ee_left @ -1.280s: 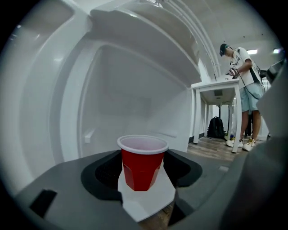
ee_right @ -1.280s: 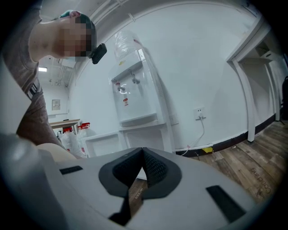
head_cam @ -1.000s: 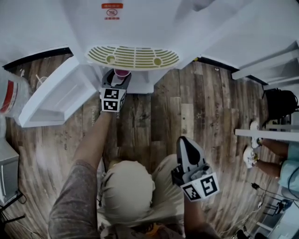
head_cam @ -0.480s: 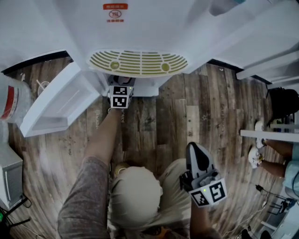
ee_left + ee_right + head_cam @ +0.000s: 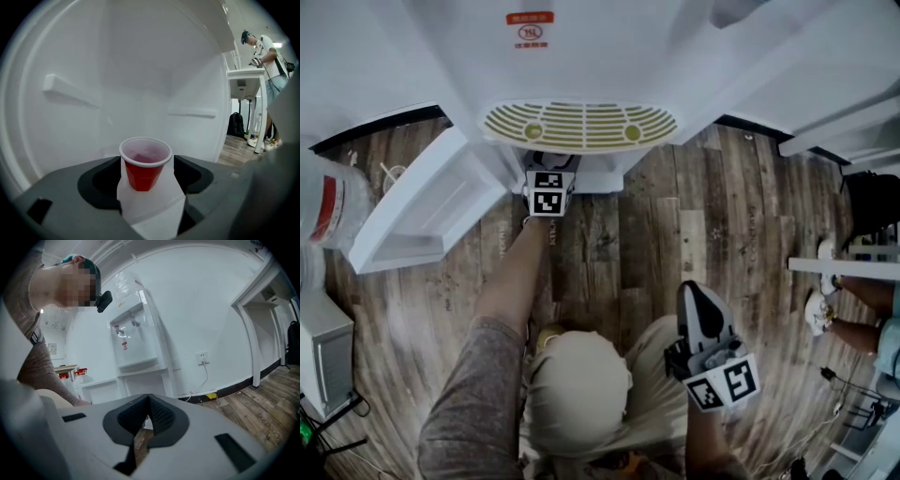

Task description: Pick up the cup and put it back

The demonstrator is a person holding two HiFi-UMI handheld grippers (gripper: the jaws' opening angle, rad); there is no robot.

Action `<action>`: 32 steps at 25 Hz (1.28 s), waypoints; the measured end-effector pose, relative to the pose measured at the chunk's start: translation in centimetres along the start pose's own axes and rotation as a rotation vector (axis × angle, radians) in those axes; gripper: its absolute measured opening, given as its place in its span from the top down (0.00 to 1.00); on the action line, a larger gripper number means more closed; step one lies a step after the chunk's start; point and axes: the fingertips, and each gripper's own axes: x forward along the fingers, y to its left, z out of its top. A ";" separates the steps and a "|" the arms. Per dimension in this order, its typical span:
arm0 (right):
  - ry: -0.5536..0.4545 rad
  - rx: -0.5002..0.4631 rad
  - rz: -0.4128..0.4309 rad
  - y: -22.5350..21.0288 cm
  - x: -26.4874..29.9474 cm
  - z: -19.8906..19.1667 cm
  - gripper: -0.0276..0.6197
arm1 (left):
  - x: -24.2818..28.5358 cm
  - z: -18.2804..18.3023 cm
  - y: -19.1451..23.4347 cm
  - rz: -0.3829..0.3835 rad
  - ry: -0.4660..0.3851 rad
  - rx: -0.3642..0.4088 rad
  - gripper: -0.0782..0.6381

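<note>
The right gripper [image 5: 149, 404], jaws pressed together on nothing, hangs by the person's knee, well apart from the work. The left gripper [image 5: 147, 164] reaches into the cabinet [image 5: 140, 84], and its jaws have just been opening. The cup [image 5: 142, 174] stands upright between them on the cabinet floor, both pads clear of its sides (released, I judge). The free way out is straight back along the jaws.

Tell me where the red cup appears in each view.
Head view: not visible; the left gripper reaches under the drip tray, which hides it.
Left gripper view: lower centre; the red cup stands upright between the fingers, which have just been opening.
Right gripper view: not in it.
Shared landmark: the white water dispenser, seen in head and right gripper views; the left gripper view looks inside it.
</note>
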 end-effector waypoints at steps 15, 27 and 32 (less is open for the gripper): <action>-0.040 0.017 0.040 1.1 -1.7 0.6 0.95 | -8.3 4.6 -2.4 -0.069 -0.026 -0.015 0.42; -0.038 -0.001 0.127 3.0 -4.0 0.3 0.95 | -19.3 10.4 -7.2 -0.166 -0.070 -0.030 0.42; -0.031 -0.009 0.150 3.2 -4.5 -0.1 0.95 | -24.6 12.0 -8.3 -0.168 -0.086 -0.031 0.42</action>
